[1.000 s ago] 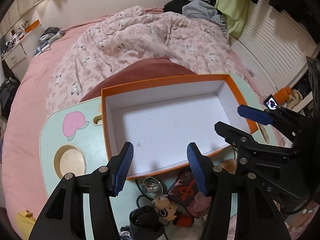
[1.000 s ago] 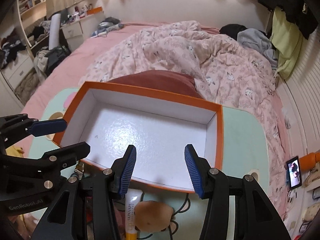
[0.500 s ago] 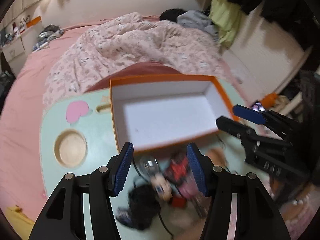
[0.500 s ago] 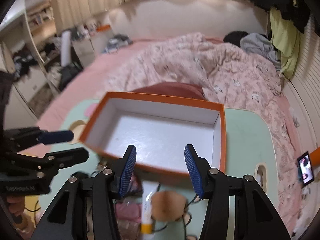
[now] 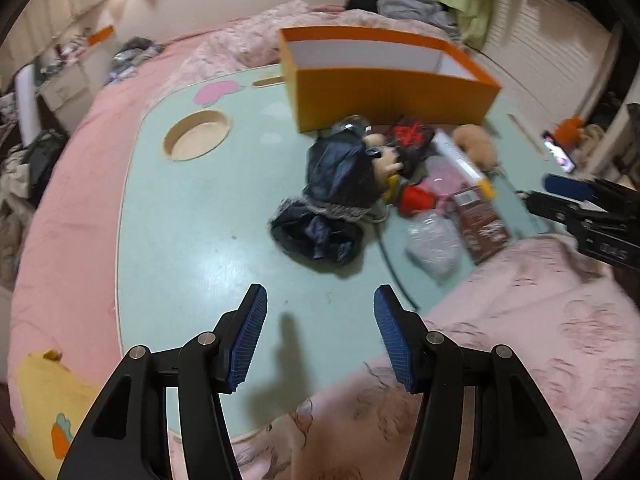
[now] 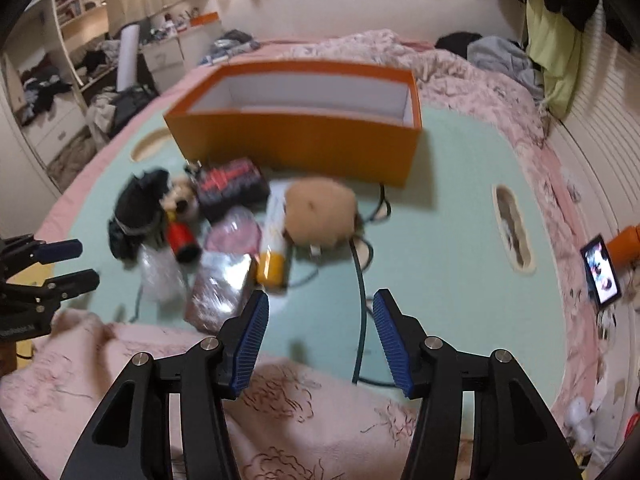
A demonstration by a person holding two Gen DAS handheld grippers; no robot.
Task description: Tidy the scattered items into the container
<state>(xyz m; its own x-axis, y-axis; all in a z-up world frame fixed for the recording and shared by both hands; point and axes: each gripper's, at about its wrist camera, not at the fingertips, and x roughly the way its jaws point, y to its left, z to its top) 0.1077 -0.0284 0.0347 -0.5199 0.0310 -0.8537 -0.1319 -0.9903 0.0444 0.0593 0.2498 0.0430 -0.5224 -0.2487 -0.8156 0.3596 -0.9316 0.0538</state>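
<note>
Orange rectangular cardboard box (image 6: 296,142) stands behind tan fuzzy rounded plush (image 6: 320,213).

Left gripper (image 5: 320,320), jaws apart and empty, above a green table (image 5: 192,240) — scattered items (image 5: 384,184) piled before an orange box (image 5: 384,92).

A: What carries it all?

B: A mint-green surface (image 5: 192,240) set on a pink bed (image 5: 68,200), with a round recess (image 5: 196,140) sunk in one corner.

A: And what lies on it?

B: An orange box (image 6: 296,144) at the far side. In front of it, a heap: dark cloth (image 5: 332,184), a tan plush (image 6: 320,212), a white tube (image 6: 272,240), a brown packet (image 5: 480,220) and a cable (image 6: 362,304).
</note>
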